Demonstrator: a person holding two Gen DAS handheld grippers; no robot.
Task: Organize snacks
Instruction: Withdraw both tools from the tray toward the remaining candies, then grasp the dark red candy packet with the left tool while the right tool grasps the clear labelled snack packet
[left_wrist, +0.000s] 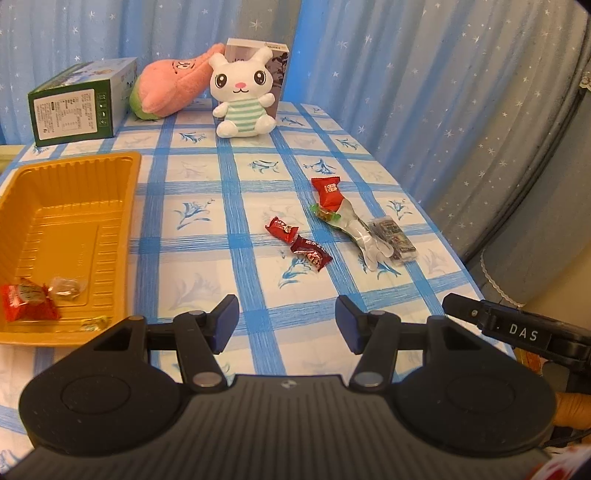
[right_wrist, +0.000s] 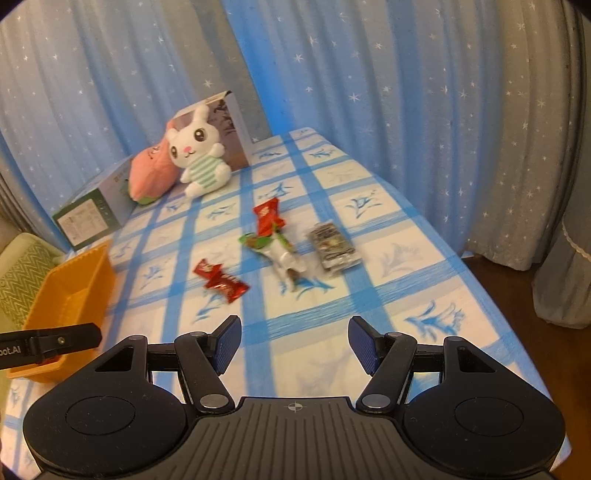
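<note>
Several wrapped snacks lie on the blue-checked tablecloth (left_wrist: 258, 192): two dark red candies (left_wrist: 297, 243) (right_wrist: 220, 279), a bright red packet (left_wrist: 328, 192) (right_wrist: 269, 216), a clear wrapper with green ends (left_wrist: 349, 225) (right_wrist: 282, 254) and a grey foil packet (left_wrist: 393, 238) (right_wrist: 333, 248). An orange plastic tray (left_wrist: 55, 206) (right_wrist: 70, 295) at the left holds a red packet (left_wrist: 26, 301) and two small gold candies (left_wrist: 66, 288). My left gripper (left_wrist: 287, 323) is open over the cloth near the front, nothing between its fingers. My right gripper (right_wrist: 295, 341) is open too, short of the snacks.
At the back stand a green box (left_wrist: 74, 103) (right_wrist: 92, 214), a pink plush (left_wrist: 173, 85) (right_wrist: 151, 170), a white rabbit plush (left_wrist: 242, 96) (right_wrist: 197, 158) and a grey box (left_wrist: 275, 59). Blue star curtains (left_wrist: 406, 74) hang behind. The table edge drops off at the right.
</note>
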